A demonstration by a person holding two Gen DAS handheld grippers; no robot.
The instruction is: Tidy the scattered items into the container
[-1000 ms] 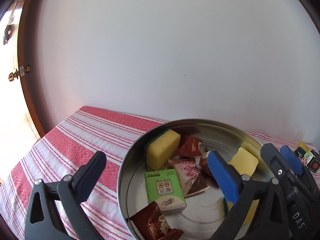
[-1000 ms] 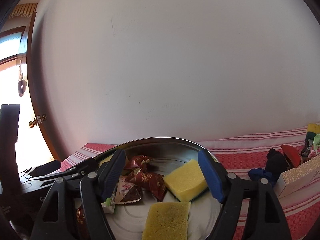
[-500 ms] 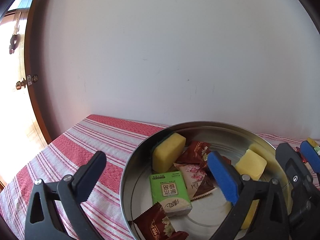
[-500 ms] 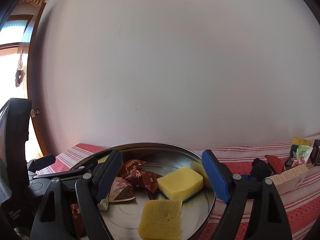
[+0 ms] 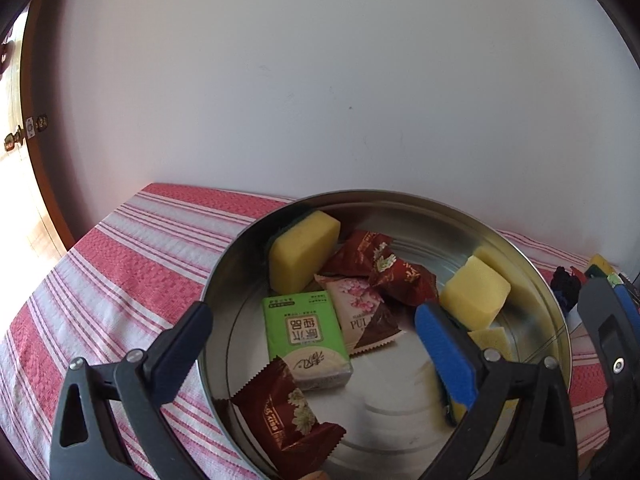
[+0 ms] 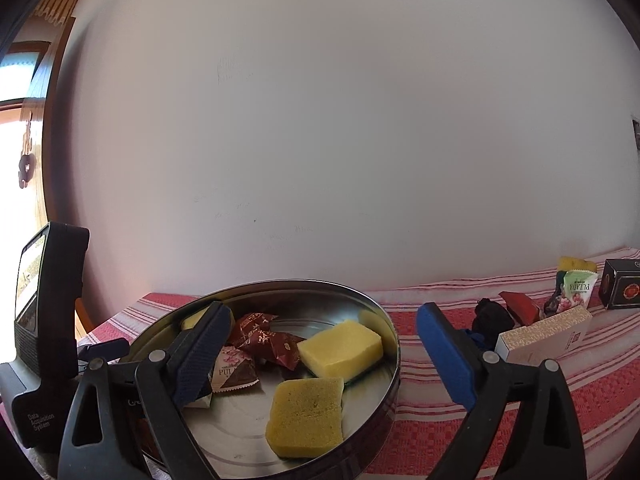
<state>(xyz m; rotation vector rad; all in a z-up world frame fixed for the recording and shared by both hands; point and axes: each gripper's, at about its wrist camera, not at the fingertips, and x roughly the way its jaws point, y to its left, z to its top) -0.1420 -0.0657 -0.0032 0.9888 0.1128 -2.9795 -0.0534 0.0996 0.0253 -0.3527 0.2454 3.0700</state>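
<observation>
A round metal tin (image 5: 532,276) (image 6: 384,320) stands on the red striped cloth. It holds yellow sponges (image 5: 302,250) (image 6: 340,346), a green tissue pack (image 5: 306,338) and dark red snack packets (image 5: 288,412) (image 6: 268,342). My left gripper (image 5: 316,356) is open and empty above the tin's left side. My right gripper (image 6: 324,354) is open and empty over the tin's right rim. Scattered items lie on the cloth to the right: a beige box (image 6: 544,334), a red packet (image 6: 518,308), a black and blue bundle (image 6: 490,320), a green packet (image 6: 578,288) and a dark box (image 6: 622,284).
A white wall stands close behind the table. The cloth's left edge (image 5: 52,280) drops off near a wooden door frame (image 5: 36,128). The left gripper's body (image 6: 44,320) stands at the left of the right wrist view.
Both grippers have stayed open and empty. The right gripper has swung to the right, so more scattered items show. The left view has shifted slightly over the tin.
</observation>
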